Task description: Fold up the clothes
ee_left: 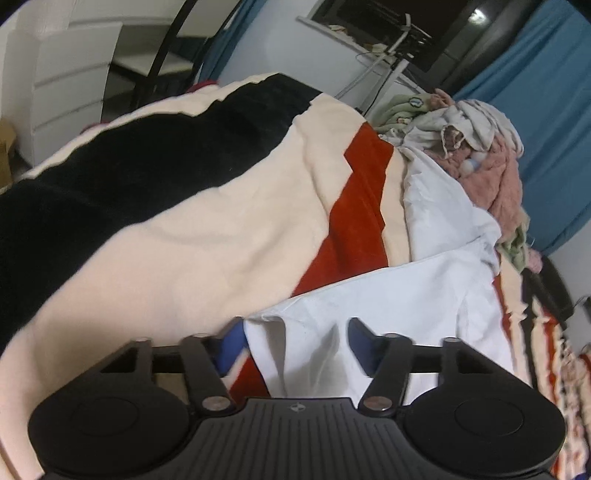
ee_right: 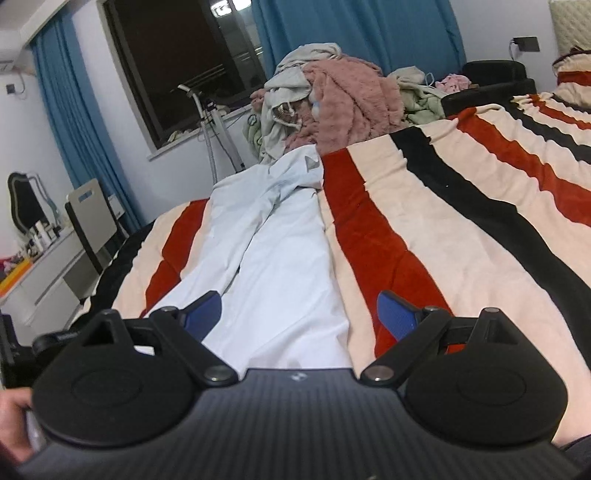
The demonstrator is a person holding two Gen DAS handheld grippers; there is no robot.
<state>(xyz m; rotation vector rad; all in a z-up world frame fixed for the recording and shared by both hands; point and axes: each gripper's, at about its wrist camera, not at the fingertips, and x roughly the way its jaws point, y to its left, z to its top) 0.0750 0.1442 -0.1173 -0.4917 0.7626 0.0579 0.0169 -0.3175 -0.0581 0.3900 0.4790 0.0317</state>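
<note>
The left claw is open. Its two blue fingers stand wide apart, and the edge of the white pants lies between them. I cannot tell if a finger touches the cloth. From this claw, the pants run off toward 2 o'clock.

The right claw is open too. Its left finger sits over the pants, and its right finger sits over a red stripe of the blanket. The pants lie long and flat on the bed, running from the claw toward 12 o'clock. One leg lies partly over the other.

The blanket has cream, red and black stripes and covers the bed.

Farther off, at the far end of the pants, is a pile of clothes. It has pink fluffy stuff, grey bits and green bits, and it touches the top of the pants.

Behind the pile hang blue curtains and a dark window. At 9 o'clock in the right view is a desk with a chair beside it.
</note>
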